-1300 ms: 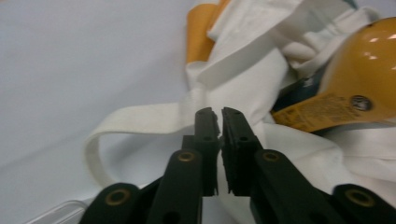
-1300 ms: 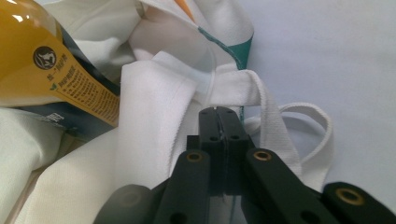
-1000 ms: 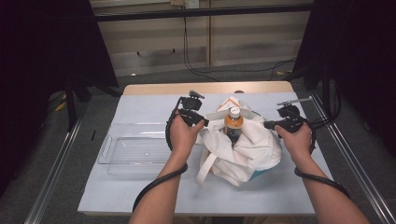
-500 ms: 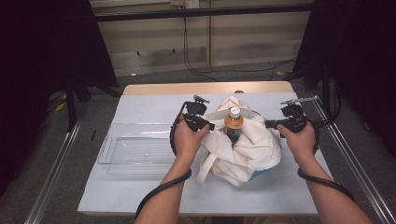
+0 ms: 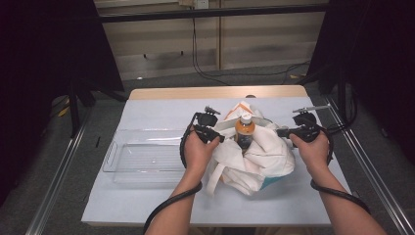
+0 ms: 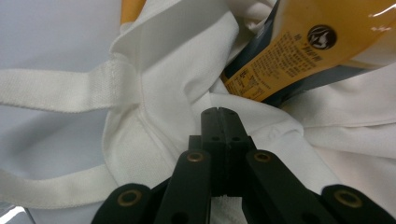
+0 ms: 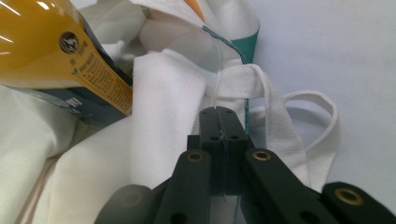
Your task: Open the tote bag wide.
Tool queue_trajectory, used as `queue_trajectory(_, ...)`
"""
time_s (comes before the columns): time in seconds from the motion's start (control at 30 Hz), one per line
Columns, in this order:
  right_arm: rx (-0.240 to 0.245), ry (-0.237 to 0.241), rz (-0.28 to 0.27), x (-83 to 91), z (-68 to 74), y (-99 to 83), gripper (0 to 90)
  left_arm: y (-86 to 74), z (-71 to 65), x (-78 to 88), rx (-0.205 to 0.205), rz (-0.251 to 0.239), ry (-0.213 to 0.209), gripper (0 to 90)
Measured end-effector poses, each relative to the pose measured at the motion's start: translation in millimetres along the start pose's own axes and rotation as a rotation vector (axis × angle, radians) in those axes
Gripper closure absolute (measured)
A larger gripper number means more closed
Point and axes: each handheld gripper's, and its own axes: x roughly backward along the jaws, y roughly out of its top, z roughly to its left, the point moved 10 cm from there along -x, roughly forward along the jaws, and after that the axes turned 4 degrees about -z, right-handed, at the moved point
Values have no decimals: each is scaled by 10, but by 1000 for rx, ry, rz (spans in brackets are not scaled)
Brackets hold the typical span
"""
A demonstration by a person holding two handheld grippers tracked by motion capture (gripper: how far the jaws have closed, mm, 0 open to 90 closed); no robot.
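The white tote bag (image 5: 254, 159) is woven cloth, matt and slightly coarse, with ribbed webbing straps (image 6: 56, 91). The orange drink bottle (image 5: 244, 131) in it is glossy clear plastic under a smooth printed label (image 6: 285, 60). The clear rectangular tray (image 5: 142, 159) is shiny transparent plastic. The pale grey table cover (image 5: 161, 110) looks matt and smooth; bare wood (image 5: 215, 92) shows at the far edge. The black jaws are matt plastic with brass-coloured rivets (image 7: 198, 156).

tray: clear plastic tray (image 5: 142, 161), left of centre, lying flat
table: pale table (image 5: 161, 110), mid-frame
cables: black cables (image 5: 205, 58), upper centre
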Motion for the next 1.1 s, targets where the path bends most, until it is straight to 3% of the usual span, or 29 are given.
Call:
queue_trajectory(0.07, -5, 0, 3, -18, -16, -30, 900, -26, 26, -25, -16, 16, 7, 900)
queue_trajectory(0.13, -10, 3, 3, -46, -24, -61, 900, -34, 19, -65, -1, 9, 11, 900)
queue_trajectory(0.17, -10, 3, 3, -46, -24, -61, 900, -57, 37, -72, -22, 30, 12, 900)
queue_trajectory(0.23, -10, 6, 7, -66, -34, -80, 900, -78, 37, -109, -1, 33, 16, 900)
queue_trajectory(0.3, -14, 4, 13, -84, -39, -100, 900, -112, 66, -134, -11, 49, 23, 900)
queue_trajectory(0.47, -18, 2, 22, -150, -64, -173, 900, -139, 85, -157, -8, 53, 25, 900)
queue_trajectory(0.5, -18, 2, 22, -150, -64, -173, 900, -134, 76, -171, 10, 42, 24, 900)
queue_trajectory(0.53, -20, 2, 26, -163, -70, -192, 900, -151, 95, -170, -5, 55, 29, 900)
queue_trajectory(0.77, -34, 9, 30, -233, -83, -284, 900, -206, 135, -227, 1, 64, 45, 900)
queue_trajectory(0.8, -36, 11, 32, -238, -81, -292, 900, -211, 145, -223, -18, 63, 48, 900)
queue_trajectory(0.93, -28, 8, 44, -285, -90, -339, 900, -213, 132, -241, -2, 42, 51, 900)
queue_trajectory(1.1, -22, 5, 50, -336, -87, -402, 900, -245, 154, -263, -9, 56, 58, 900)
